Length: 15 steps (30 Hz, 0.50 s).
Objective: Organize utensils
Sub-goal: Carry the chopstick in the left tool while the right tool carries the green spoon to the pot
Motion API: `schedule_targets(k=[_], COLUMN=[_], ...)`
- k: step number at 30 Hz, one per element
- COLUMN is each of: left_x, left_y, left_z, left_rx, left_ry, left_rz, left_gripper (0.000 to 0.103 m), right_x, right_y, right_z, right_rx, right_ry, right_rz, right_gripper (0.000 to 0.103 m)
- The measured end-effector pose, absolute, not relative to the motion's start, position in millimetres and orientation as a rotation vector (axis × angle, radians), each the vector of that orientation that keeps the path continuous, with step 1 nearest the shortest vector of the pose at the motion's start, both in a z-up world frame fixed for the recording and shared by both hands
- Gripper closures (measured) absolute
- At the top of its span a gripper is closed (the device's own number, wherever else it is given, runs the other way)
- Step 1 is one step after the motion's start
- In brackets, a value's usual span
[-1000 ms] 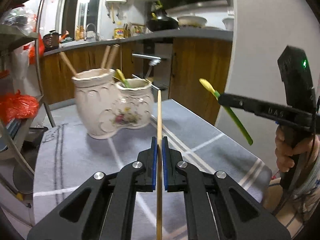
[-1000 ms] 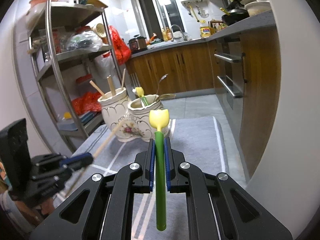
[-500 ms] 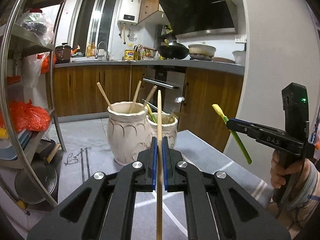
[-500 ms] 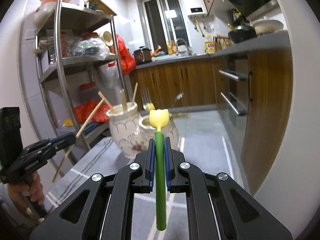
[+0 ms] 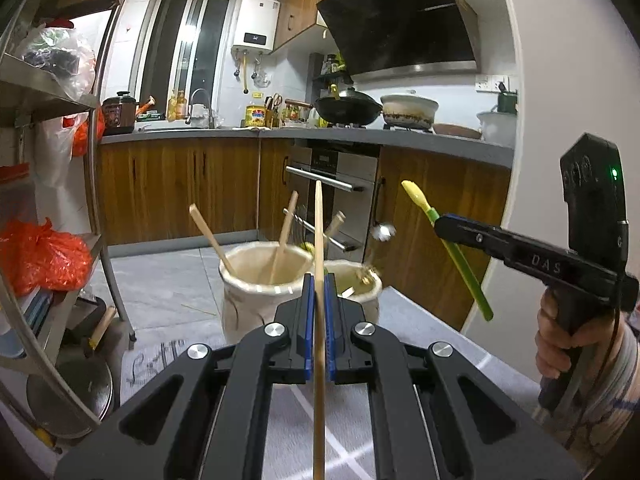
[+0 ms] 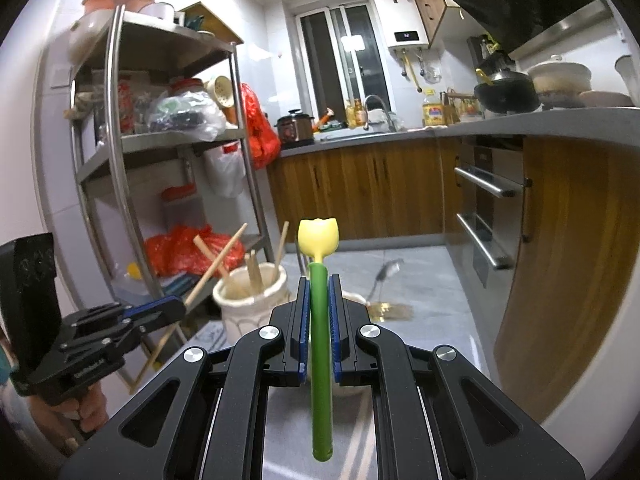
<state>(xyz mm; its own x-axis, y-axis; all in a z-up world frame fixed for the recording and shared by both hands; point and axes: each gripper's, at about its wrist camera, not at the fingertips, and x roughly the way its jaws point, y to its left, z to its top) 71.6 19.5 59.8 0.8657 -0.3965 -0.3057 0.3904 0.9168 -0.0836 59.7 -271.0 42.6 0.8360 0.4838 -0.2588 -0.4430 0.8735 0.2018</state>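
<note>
Above the grey-clothed table (image 5: 420,332), the left gripper (image 5: 319,304) is pointing slightly downward toward the holder, its jaws closed tight on a wooden chopstick (image 5: 319,240). To its right, a hand (image 5: 568,340) is gripping the handle of the right gripper (image 5: 440,224), which is reaching leftward across that view. In its own camera the right gripper (image 6: 319,308) is clamping a green spoon (image 6: 320,320) with its blue pads (image 6: 304,320) pressed to the handle.

Just beyond both grippers, a cream ceramic holder (image 5: 248,304) with two pots is standing on the table. Its taller pot (image 6: 248,300) is holding several wooden chopsticks (image 6: 254,276); its lower pot (image 5: 360,284) is partly hiding behind the left gripper's fingers, with a metal spoon (image 5: 382,232) sticking out. A steel rack (image 6: 120,160) with red bags (image 5: 40,260) is standing to the left, and wooden cabinets (image 6: 380,192) and an oven (image 5: 336,196) are lining the far side.

Along the left gripper's axis the held chopstick is running lengthwise, its tip rising over the tall pot's rim. Likewise lengthwise between the right gripper's fingers, the green spoon is lying with its yellow bowl end (image 6: 319,236) pointing forward and up, its handle end hanging back under the gripper.
</note>
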Motion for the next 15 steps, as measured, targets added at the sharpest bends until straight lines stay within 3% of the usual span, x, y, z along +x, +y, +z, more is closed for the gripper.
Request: schedule_targets(k=[15], left_x=[157], left_y=[25], left_z=[78], left_rx=[-0.183], left_ry=[0.198], left_rz=[-0.362], left_gripper=[0.098], right_x=[137], right_y=[-257], right_z=[57], right_rx=[0.33], right_ry=[0.234], right_rz=[0.568], right_gripper=[0.093])
